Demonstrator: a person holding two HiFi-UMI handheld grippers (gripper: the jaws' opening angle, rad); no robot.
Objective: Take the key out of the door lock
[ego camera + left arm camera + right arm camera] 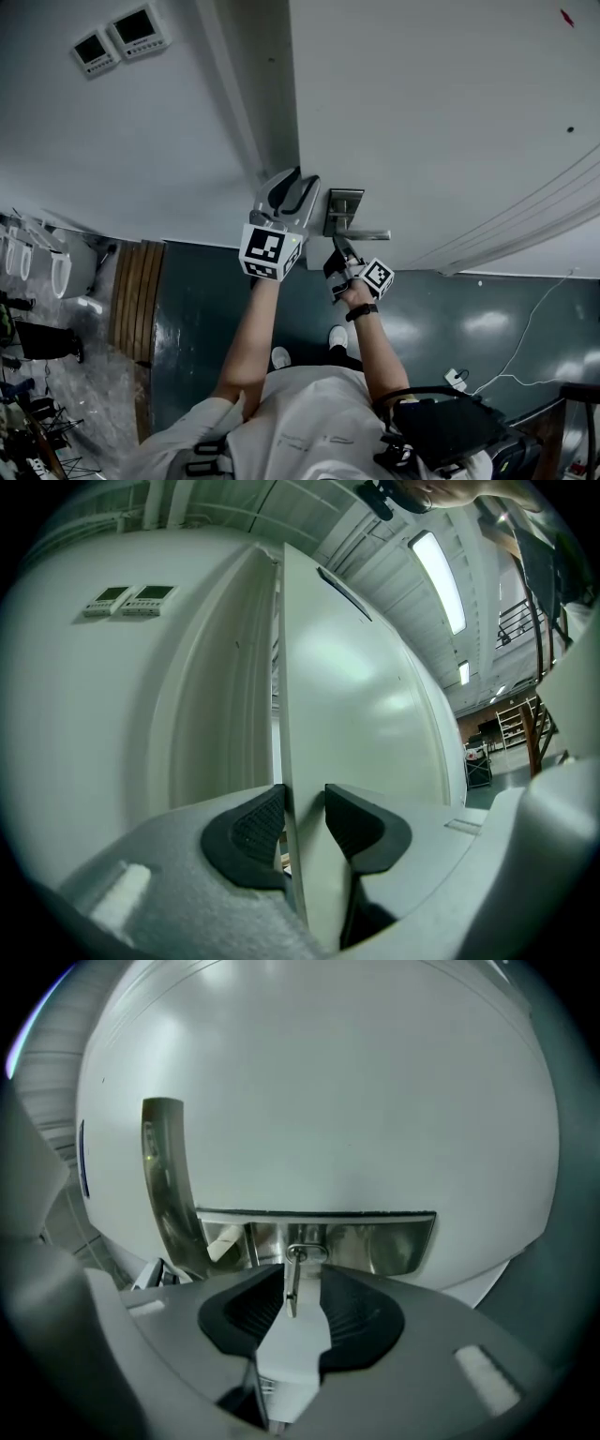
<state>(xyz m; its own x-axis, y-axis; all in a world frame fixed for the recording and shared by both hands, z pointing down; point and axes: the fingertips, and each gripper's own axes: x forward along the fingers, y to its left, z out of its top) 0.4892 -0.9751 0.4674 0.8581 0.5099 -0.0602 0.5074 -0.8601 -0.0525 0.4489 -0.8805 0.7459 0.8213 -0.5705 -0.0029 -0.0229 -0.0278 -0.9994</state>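
Head view: white door [450,112], dark teal floor [216,309], wall panels [139,30].

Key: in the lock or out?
In: the key sticks out of the keyhole in the steel lock plate, between the right gripper's parted jaws.

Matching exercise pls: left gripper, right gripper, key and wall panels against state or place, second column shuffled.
1. left gripper
2. right gripper
3. key
4. wall panels

A. sticks out of the lock, between two pads
B. jaws apart, pressing on nothing
C. mounted on the wall
D. clamped on the edge of the door

Pairs: 1-D, 2-B, 3-A, 4-C
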